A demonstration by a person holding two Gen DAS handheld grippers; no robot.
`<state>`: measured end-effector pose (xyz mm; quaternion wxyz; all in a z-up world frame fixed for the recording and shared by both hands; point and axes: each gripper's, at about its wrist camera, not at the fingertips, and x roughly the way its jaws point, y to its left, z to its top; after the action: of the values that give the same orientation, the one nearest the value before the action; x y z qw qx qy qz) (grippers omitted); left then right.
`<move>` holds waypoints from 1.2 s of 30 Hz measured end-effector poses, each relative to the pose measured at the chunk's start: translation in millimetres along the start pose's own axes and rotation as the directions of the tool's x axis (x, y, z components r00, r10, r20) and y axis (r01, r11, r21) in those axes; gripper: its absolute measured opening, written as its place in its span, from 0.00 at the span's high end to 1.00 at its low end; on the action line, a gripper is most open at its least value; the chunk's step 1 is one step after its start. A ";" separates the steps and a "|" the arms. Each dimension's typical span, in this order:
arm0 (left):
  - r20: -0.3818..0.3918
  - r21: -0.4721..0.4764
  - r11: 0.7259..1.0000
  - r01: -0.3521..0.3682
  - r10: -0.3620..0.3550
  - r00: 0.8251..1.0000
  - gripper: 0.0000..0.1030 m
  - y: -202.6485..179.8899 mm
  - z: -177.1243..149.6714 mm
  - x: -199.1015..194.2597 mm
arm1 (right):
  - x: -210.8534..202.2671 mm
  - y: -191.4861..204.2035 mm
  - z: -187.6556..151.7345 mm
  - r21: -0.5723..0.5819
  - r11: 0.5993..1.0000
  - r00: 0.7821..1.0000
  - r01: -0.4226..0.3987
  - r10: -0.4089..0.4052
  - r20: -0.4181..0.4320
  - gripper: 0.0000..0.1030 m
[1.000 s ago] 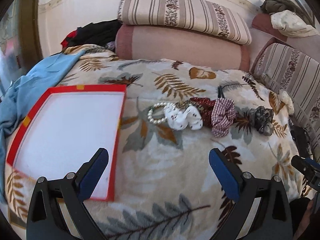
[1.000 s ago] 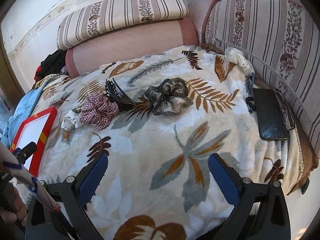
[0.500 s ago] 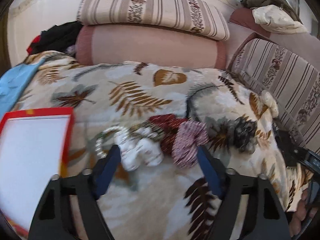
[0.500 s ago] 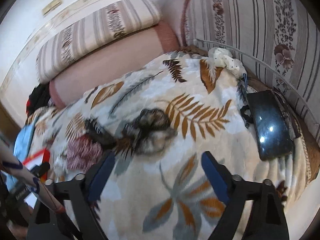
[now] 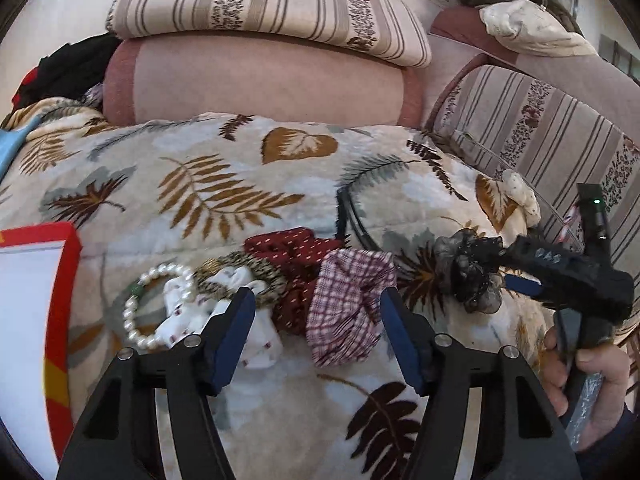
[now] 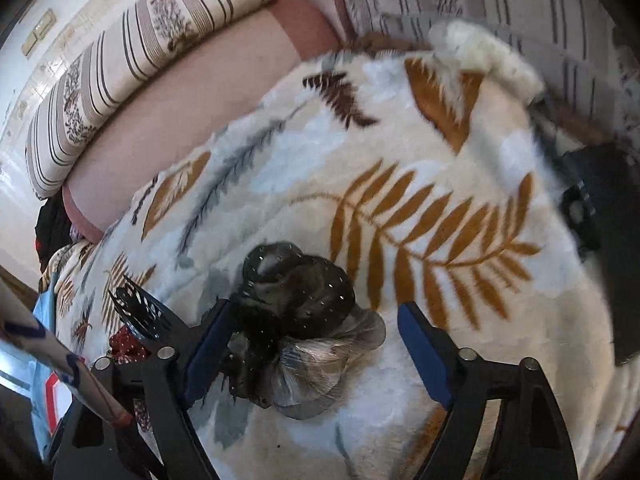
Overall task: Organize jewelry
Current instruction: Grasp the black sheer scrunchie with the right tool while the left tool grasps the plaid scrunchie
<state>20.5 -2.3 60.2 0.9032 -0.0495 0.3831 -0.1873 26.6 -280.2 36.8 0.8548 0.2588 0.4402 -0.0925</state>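
Left wrist view: tray (image 5: 68, 280) at left edge is empty; scrunchies (image 5: 348, 304) and bracelet (image 5: 152, 304) lie mid-frame on the bed. Both hand-held grippers are closing, gripping nothing yet; sorting seems barely begun.

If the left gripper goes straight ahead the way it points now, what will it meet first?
Most likely the checked scrunchie: it lies between the closing jaws of the left gripper, nearest the tips, with the dark red scrunchie just behind. No pad presses it yet; depth is hard to judge.
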 end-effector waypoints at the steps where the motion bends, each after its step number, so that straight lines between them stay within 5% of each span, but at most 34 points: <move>1: 0.000 0.009 1.000 0.006 -0.006 1.000 0.38 -3.8 0.4 3.5 | 3.5 -0.1 -0.2 -0.006 1.000 1.000 0.008 -0.008 -0.011 0.37; 4: -0.032 0.017 1.000 0.008 -0.008 0.999 0.38 -11.3 -0.6 19.1 | 9.4 -4.9 -0.7 0.006 1.000 0.999 0.008 -0.008 -0.034 0.74; 7: -0.059 0.036 0.999 0.007 -0.005 0.998 0.47 -18.1 -3.1 33.7 | 6.8 -8.9 -1.8 0.024 0.999 0.999 -0.021 0.021 -0.034 0.87; 9: -0.075 0.063 0.998 -0.002 0.007 0.997 0.74 -21.7 -5.7 40.3 | -3.5 -8.1 -0.7 0.019 1.000 1.000 -0.023 0.023 0.006 0.87; 11: -0.071 0.077 0.997 0.002 0.004 0.997 0.85 -20.5 -7.8 40.4 | -14.6 -8.1 1.0 0.018 0.999 0.998 -0.030 0.029 0.053 0.87; 21: 0.051 0.059 0.998 0.017 -0.020 0.999 0.87 -13.6 1.6 2.4 | -59.7 9.3 -7.3 -0.071 0.996 0.972 -0.061 0.075 0.224 0.87; 36: 0.075 0.030 0.999 -0.033 0.031 0.997 0.87 0.6 6.6 -17.6 | -67.8 49.4 -30.1 -0.244 0.964 0.960 -0.105 0.163 0.229 0.87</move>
<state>14.2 4.6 76.5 0.9204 -0.0361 0.3469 -0.1768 -15.8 -227.2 94.5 0.9313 0.1742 0.3195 -0.0140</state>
